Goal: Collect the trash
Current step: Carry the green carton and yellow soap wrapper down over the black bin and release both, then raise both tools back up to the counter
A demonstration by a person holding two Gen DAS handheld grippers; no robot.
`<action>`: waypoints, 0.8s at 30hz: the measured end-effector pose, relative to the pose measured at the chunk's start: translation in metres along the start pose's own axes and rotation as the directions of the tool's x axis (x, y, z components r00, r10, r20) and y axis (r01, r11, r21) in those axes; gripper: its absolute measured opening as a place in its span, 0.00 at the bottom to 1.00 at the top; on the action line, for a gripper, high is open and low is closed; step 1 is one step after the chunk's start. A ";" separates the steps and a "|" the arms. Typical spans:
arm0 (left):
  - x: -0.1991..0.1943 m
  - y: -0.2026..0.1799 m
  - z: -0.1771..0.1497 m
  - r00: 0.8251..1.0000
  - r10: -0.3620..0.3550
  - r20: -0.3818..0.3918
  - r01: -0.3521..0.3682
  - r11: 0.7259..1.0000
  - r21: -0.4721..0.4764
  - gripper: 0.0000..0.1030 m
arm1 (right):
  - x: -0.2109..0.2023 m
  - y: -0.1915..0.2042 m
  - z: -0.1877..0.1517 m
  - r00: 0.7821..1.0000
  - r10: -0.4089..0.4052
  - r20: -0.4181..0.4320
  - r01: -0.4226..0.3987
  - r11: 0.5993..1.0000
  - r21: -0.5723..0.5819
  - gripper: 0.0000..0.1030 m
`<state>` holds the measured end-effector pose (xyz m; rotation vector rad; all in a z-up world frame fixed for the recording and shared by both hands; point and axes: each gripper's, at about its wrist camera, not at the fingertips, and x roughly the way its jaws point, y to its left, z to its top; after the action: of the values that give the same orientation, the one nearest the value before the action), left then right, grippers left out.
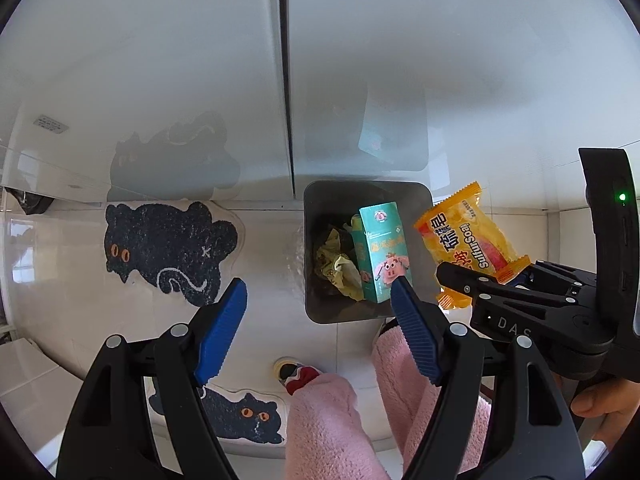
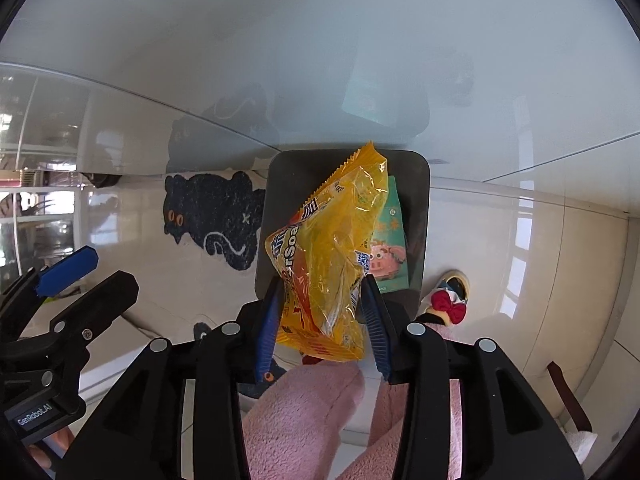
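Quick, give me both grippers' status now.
Left gripper: open, holding nothing.
Right gripper: shut on the yellow soap wrapper, above the trash bin.

Both wrist views look down — shared bin (image 1: 366,252) (image 2: 418,216)

From my right wrist view the yellow soap wrapper (image 2: 326,264) hides most of the bin (image 2: 418,208) and half the teal carton (image 2: 390,248). Crumpled scraps (image 1: 338,264) inside stay unidentifiable; carton print is too small
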<state>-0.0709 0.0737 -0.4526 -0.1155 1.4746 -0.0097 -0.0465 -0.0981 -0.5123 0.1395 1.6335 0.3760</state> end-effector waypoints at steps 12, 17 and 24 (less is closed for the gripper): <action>-0.023 0.009 -0.002 0.999 -0.004 0.036 0.004 1.000 -0.014 0.69 | -0.015 0.008 0.002 0.999 0.034 0.013 -0.034 0.999 0.000 0.56; -0.040 0.010 -0.002 0.999 -0.002 0.052 0.003 1.000 -0.017 0.69 | -0.031 0.010 -0.003 0.999 0.028 0.029 -0.028 1.000 0.003 0.56; -0.097 -0.001 -0.007 0.992 -0.027 0.125 0.027 1.000 0.006 0.75 | -0.118 0.004 -0.029 0.987 0.029 0.155 -0.024 0.999 -0.032 0.56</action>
<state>-0.0876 0.0792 -0.3572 -0.1304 1.3474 -0.0271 -0.0637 -0.1358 -0.3981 0.1636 1.4724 0.4002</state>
